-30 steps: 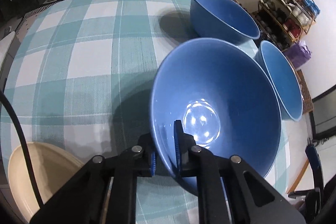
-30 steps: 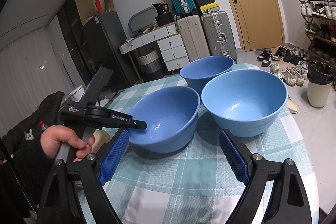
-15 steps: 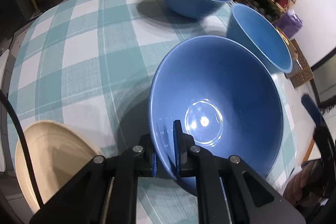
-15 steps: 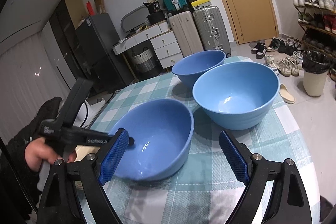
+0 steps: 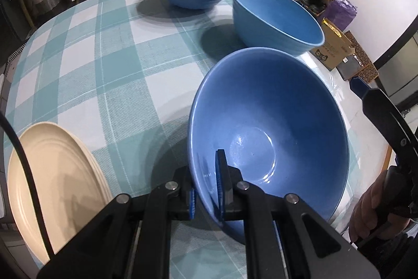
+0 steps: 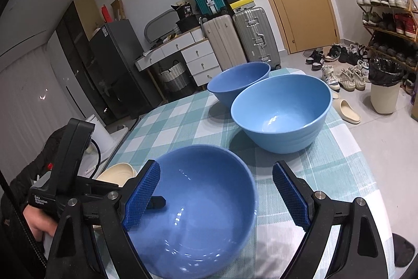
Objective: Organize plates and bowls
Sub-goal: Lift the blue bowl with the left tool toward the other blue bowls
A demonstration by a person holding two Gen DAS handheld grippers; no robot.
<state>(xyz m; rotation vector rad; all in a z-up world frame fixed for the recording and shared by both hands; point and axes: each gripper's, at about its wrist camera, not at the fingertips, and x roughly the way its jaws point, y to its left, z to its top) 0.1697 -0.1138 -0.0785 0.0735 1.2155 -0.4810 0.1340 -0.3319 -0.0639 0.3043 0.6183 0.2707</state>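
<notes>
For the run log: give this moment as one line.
left tongs: shut on near blue bowl rim | right tongs: open, empty | cream plate: on table

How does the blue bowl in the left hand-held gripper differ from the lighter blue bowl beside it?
The deeper blue round bowl is tilted, its rim clamped by the left hand-held gripper; the lighter blue round bowl sits upright on the checked tablecloth, ungripped. Both are empty, with glossy insides.
</notes>
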